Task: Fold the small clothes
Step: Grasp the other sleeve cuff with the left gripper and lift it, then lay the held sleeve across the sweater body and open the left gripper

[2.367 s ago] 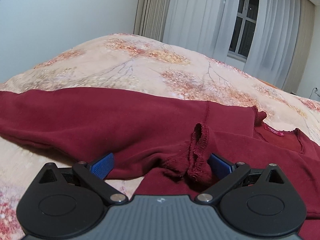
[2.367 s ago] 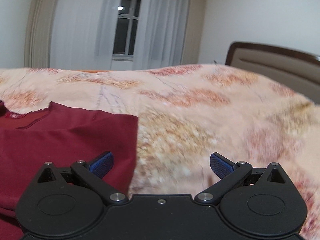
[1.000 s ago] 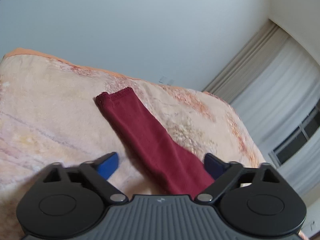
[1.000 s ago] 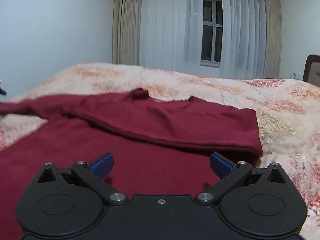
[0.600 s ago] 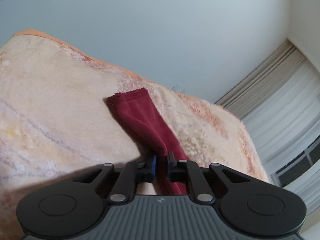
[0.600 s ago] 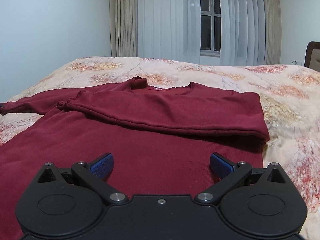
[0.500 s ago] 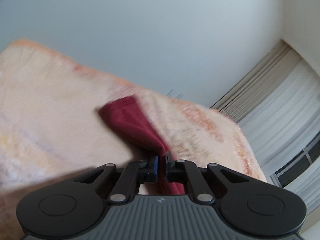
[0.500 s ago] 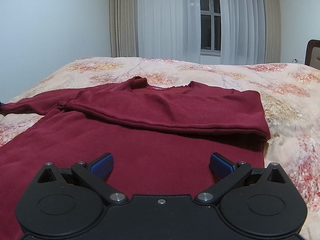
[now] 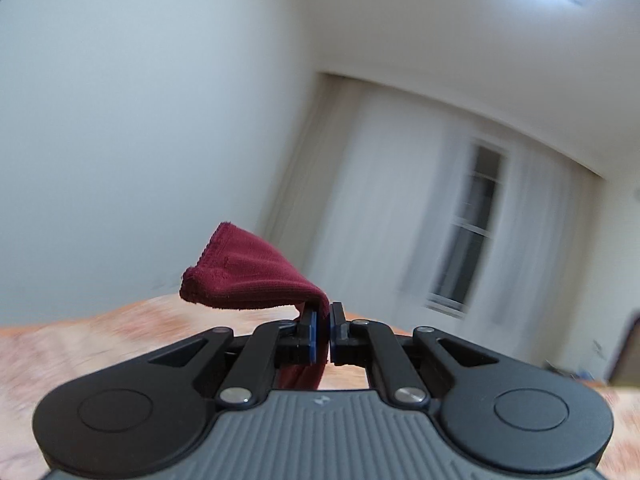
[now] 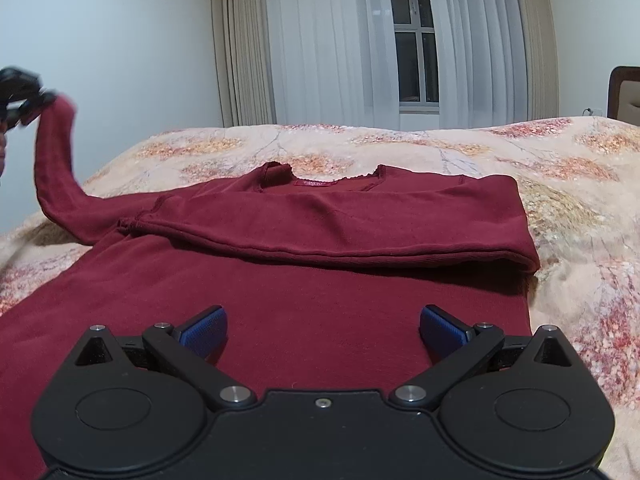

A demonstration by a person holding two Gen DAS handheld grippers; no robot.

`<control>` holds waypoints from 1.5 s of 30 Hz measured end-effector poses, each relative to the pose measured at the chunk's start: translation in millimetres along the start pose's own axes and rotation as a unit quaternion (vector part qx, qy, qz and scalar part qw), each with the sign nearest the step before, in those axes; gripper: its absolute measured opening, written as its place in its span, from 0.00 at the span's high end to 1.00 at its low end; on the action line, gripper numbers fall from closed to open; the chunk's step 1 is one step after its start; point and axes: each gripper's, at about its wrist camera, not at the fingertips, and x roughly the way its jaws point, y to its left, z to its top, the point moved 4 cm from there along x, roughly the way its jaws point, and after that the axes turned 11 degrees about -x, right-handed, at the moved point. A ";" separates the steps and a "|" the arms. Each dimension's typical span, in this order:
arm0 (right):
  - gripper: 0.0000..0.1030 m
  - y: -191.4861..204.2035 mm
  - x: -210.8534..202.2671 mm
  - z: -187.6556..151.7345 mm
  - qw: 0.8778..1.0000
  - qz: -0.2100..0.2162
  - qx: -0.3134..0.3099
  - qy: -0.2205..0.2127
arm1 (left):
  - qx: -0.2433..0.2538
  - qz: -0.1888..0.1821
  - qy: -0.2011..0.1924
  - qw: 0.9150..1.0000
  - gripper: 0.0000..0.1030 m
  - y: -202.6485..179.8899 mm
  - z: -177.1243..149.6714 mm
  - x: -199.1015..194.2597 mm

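A dark red long-sleeved sweater (image 10: 304,280) lies flat on the bed, neck away from me. Its right sleeve (image 10: 360,220) is folded across the chest. My left gripper (image 9: 322,334) is shut on the left sleeve's end (image 9: 248,276), whose cuff flops over above the fingers. In the right wrist view that left sleeve (image 10: 52,168) rises in an arc from the shoulder up to the left gripper (image 10: 20,96) at the far left. My right gripper (image 10: 322,330) is open and empty, low over the sweater's body.
The bed has a beige floral cover (image 10: 560,184). Curtains and a window (image 10: 412,68) stand behind it, a headboard (image 10: 624,92) at the far right. A white wall (image 10: 100,60) lies left.
My left gripper closed on the left sleeve near its cuff and lifted it high off the bed, swinging toward the window. My right gripper stayed open over the sweater.
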 end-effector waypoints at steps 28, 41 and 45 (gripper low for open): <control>0.00 -76.1 -76.2 -27.9 0.981 -0.124 0.140 -0.040 | 0.294 -0.266 0.230 0.889 0.93 -204.7 -239.2 -62.2; 0.00 -82.0 -79.2 -33.7 0.979 -0.128 0.155 -0.038 | 0.176 -0.264 0.301 0.899 0.20 -177.3 -214.3 -54.4; 0.01 -77.4 -70.8 -20.9 0.985 -0.102 0.133 -0.042 | 0.162 -0.215 0.288 0.919 0.06 -153.5 -195.4 -60.0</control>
